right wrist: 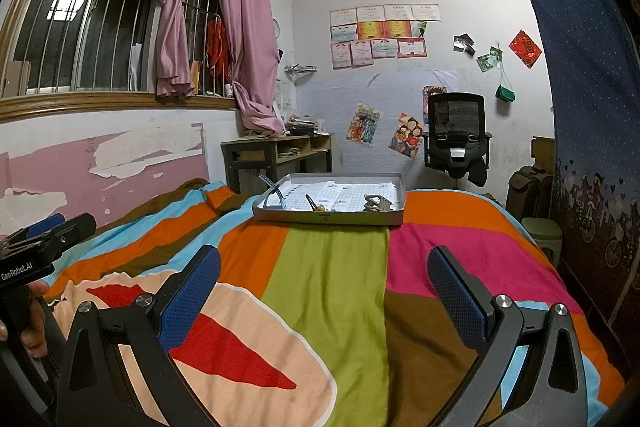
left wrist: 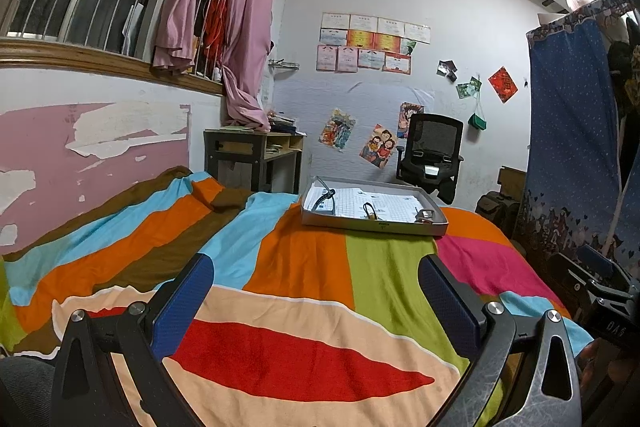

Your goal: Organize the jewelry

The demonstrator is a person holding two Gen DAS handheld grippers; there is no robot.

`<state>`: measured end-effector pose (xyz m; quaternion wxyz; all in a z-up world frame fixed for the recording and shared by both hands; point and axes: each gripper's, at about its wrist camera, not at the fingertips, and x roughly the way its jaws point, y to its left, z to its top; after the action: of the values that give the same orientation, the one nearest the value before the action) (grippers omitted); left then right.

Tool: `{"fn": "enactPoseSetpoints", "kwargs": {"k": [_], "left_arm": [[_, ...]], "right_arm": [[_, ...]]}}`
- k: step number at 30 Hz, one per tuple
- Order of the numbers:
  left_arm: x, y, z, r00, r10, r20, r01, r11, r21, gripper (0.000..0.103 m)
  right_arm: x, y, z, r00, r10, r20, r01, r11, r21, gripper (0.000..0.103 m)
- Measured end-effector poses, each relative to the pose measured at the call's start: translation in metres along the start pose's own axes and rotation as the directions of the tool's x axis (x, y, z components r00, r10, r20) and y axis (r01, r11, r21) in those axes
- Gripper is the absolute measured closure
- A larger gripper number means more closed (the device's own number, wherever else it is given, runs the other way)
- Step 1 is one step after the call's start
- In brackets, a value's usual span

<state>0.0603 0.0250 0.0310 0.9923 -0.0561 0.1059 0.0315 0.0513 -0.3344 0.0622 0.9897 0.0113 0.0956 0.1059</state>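
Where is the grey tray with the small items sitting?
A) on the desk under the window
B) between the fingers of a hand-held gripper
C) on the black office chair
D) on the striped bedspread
D: the tray rests on the colourful bedspread, beyond both open grippers, with the desk and chair behind it.

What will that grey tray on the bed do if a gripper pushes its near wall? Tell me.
The grey tray looks thin-walled and light, so it would probably slide easily. It sits on a soft bedspread, so it may tilt or snag. The small pieces lying loose inside would likely shift.
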Motion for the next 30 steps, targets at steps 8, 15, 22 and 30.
{"fn": "enactPoseSetpoints", "kwargs": {"k": [8, 15, 22, 30], "left_arm": [[0.0, 0.004, 0.001, 1.0, 0.0, 0.002, 0.0, 1.0, 0.007, 0.0], [-0.001, 0.009, 0.006, 1.0, -0.003, 0.006, 0.003, 1.0, 0.024, 0.0], [0.0, 0.007, 0.005, 1.0, -0.004, 0.0, 0.004, 1.0, 0.022, 0.0], [0.01, 0.012, 0.005, 0.997, 0.048, -0.055, -0.048, 0.999, 0.005, 0.0]], "right_arm": [[0.0, 0.001, 0.0, 1.0, 0.0, -0.001, 0.0, 1.0, 0.001, 0.001], [0.0, 0.001, 0.0, 1.0, -0.001, 0.0, 0.001, 1.0, 0.001, 0.001], [0.0, 0.001, 0.0, 1.0, 0.0, -0.001, 0.0, 1.0, -0.001, 0.001], [0.001, 0.001, -0.003, 1.0, 0.002, -0.004, -0.002, 1.0, -0.002, 0.001]]}}
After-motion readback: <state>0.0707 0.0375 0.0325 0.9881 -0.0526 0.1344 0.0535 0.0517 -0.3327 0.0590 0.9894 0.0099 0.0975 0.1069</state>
